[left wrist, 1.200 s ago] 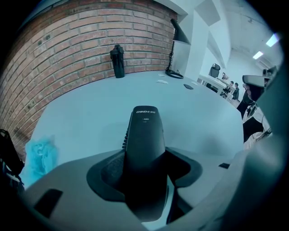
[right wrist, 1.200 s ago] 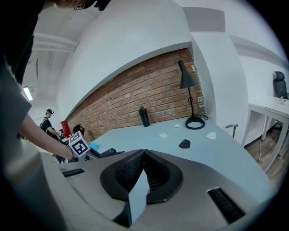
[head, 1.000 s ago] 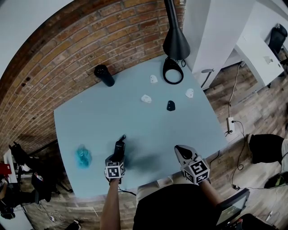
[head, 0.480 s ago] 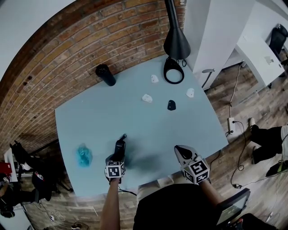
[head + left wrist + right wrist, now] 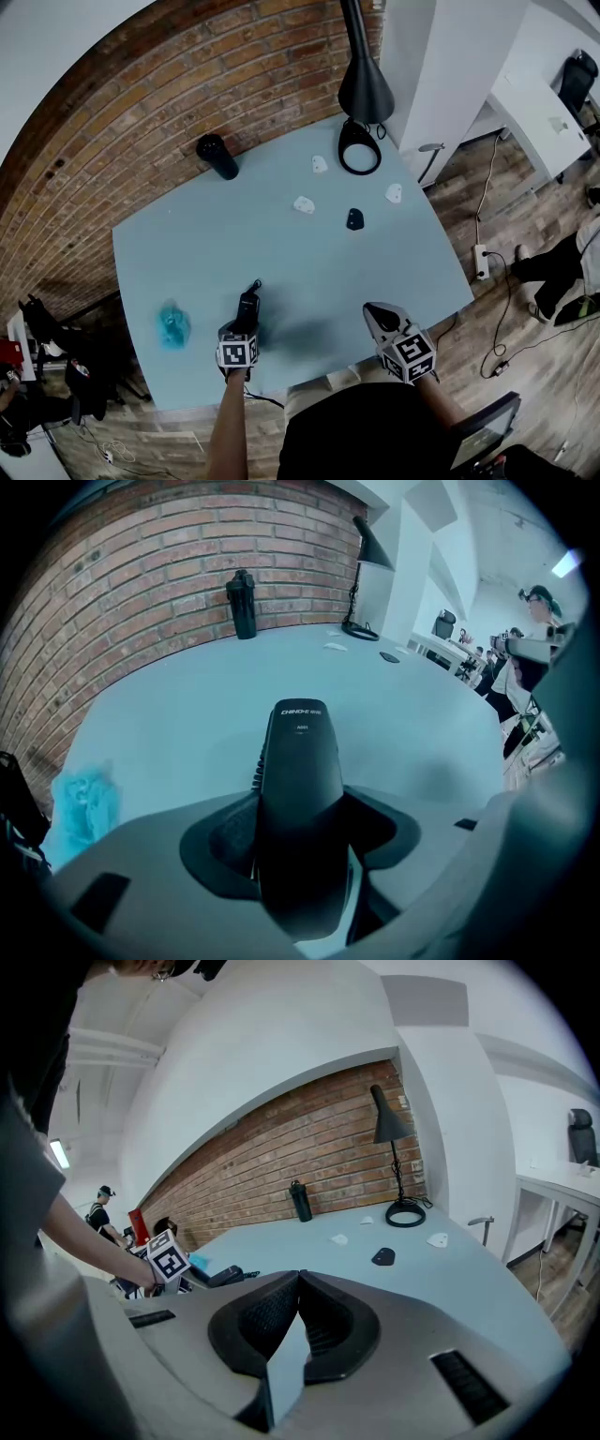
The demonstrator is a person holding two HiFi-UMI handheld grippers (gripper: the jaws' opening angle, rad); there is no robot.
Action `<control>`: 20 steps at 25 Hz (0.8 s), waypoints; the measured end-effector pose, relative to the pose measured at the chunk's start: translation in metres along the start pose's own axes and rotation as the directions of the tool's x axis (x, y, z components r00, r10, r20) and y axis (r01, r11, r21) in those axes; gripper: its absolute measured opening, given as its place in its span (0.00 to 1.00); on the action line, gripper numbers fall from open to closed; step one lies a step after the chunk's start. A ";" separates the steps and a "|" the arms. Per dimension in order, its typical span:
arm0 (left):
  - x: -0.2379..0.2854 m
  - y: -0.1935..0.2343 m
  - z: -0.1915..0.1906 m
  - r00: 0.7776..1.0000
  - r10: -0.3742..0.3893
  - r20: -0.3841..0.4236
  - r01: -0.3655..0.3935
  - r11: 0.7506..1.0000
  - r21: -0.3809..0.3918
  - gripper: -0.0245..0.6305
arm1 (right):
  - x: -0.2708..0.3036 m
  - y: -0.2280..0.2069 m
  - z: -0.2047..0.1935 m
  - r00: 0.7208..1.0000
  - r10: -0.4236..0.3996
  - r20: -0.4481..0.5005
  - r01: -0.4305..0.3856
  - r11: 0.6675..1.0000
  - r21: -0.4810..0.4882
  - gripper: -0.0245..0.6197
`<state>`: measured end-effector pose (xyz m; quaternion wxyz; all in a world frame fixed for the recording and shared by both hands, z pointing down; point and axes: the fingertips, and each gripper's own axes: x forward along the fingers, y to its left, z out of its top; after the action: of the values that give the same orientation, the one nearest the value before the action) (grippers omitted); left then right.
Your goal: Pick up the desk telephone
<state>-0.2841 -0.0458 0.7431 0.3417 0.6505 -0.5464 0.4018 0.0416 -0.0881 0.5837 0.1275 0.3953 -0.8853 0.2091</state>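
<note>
A black telephone handset point(image 5: 300, 752) stands between the jaws of my left gripper point(image 5: 300, 817), which is shut on its lower half. In the head view the left gripper point(image 5: 246, 317) points steeply down near the front of the pale blue table point(image 5: 309, 272), with the handset point(image 5: 249, 302) at the tabletop and its cord end point(image 5: 258, 284) sticking out beyond. My right gripper point(image 5: 377, 317) hovers at the table's front right edge, shut with nothing in it. In the right gripper view its jaws meet at the tip of the right gripper point(image 5: 298, 1277), and the handset point(image 5: 225, 1276) shows at the left.
A black bottle point(image 5: 217, 157) stands at the back left by the brick wall. A black lamp with a ring base point(image 5: 360, 148) stands at the back right. Three small white pieces point(image 5: 304, 204) and a black one point(image 5: 354, 219) lie mid-table. A teal crumpled thing point(image 5: 172, 325) lies front left.
Both grippers and the handset stay where they were. Only a person's legs on the floor at the far right have shifted.
</note>
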 end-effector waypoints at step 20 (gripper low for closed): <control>0.007 0.000 -0.001 0.999 0.029 -0.034 -0.028 0.999 0.046 0.50 | 0.001 0.000 0.002 1.000 0.001 -0.007 -0.001 1.000 0.002 0.06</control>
<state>-0.2832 -0.0479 0.7499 0.3305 0.6433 -0.5404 0.4301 0.0408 -0.0900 0.5822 0.1300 0.3943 -0.8848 0.2116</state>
